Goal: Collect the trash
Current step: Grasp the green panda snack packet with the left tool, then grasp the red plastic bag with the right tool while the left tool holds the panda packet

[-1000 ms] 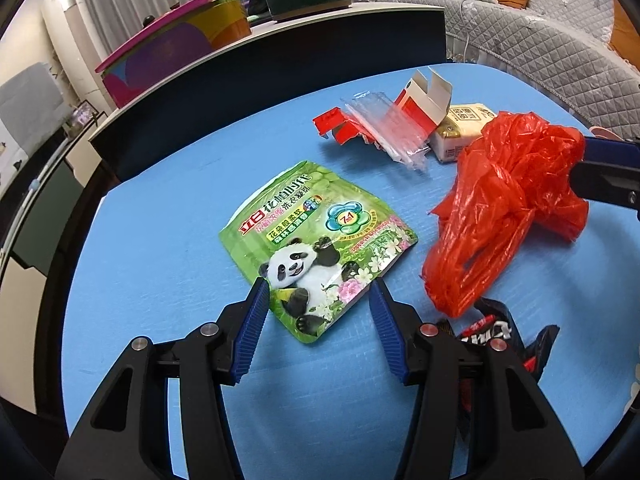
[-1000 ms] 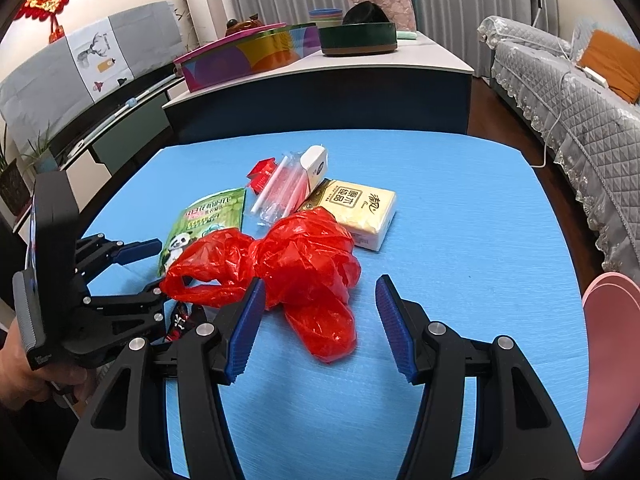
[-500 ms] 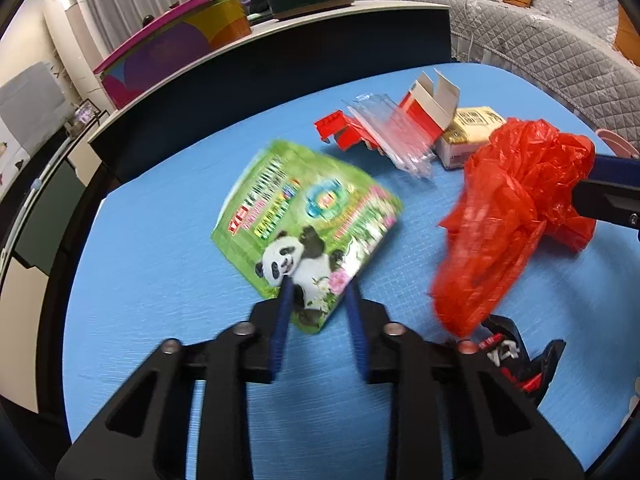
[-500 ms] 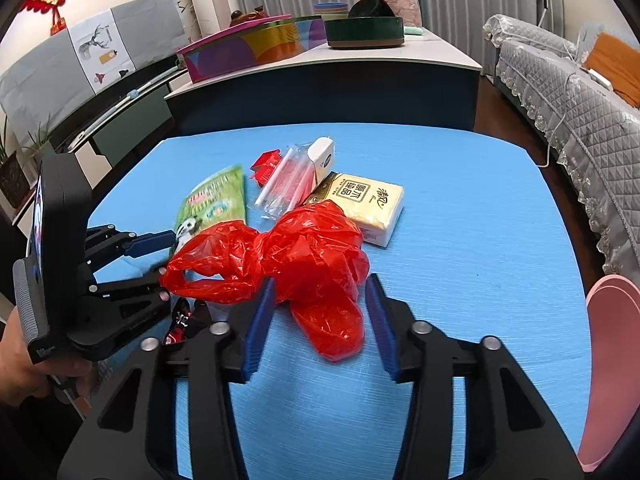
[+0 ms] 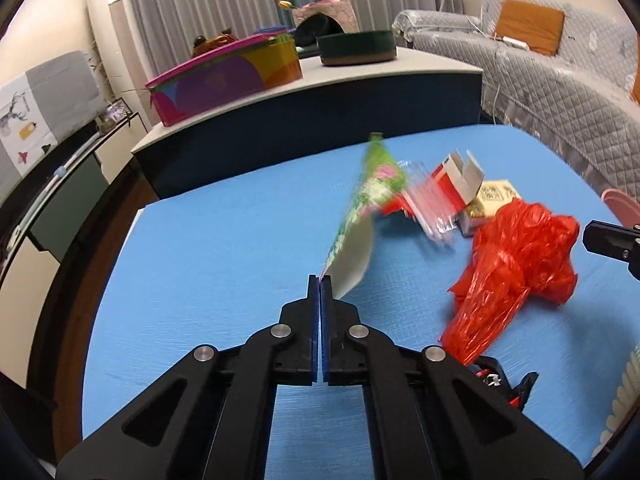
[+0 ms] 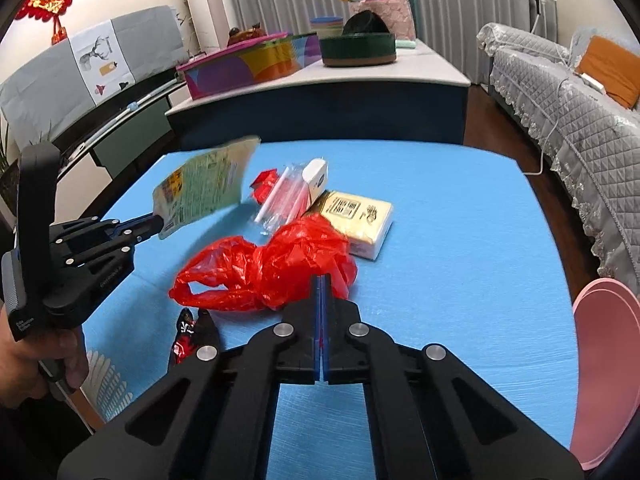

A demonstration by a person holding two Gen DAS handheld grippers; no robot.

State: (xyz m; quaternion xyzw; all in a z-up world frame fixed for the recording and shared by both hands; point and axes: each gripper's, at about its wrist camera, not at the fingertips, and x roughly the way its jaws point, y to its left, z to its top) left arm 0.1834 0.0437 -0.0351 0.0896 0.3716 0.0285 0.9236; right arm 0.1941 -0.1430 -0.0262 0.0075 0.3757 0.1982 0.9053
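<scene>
My left gripper [image 5: 320,280] is shut on a corner of the green panda pouch [image 5: 366,208] and holds it tilted up off the blue table [image 5: 224,248]; the pouch's back side [image 6: 204,190] shows in the right wrist view, held by the left gripper [image 6: 158,224]. My right gripper [image 6: 322,280] is shut on the red plastic bag [image 6: 272,268], which also shows in the left wrist view [image 5: 516,264]. A clear plastic wrapper [image 6: 286,196], a red and white carton [image 5: 456,180] and a yellow tissue pack [image 6: 356,216] lie behind the bag.
A black and red wrapper [image 6: 192,332] lies at the near left of the bag. A pink bin [image 6: 604,364] stands at the table's right edge and a white basket [image 6: 106,392] at the left edge. A dark counter [image 6: 320,108] with boxes stands behind the table.
Both grippers closed. The left one pinched the green pouch and lifted it off the table, turning it on edge. The right one shut on the red bag.
</scene>
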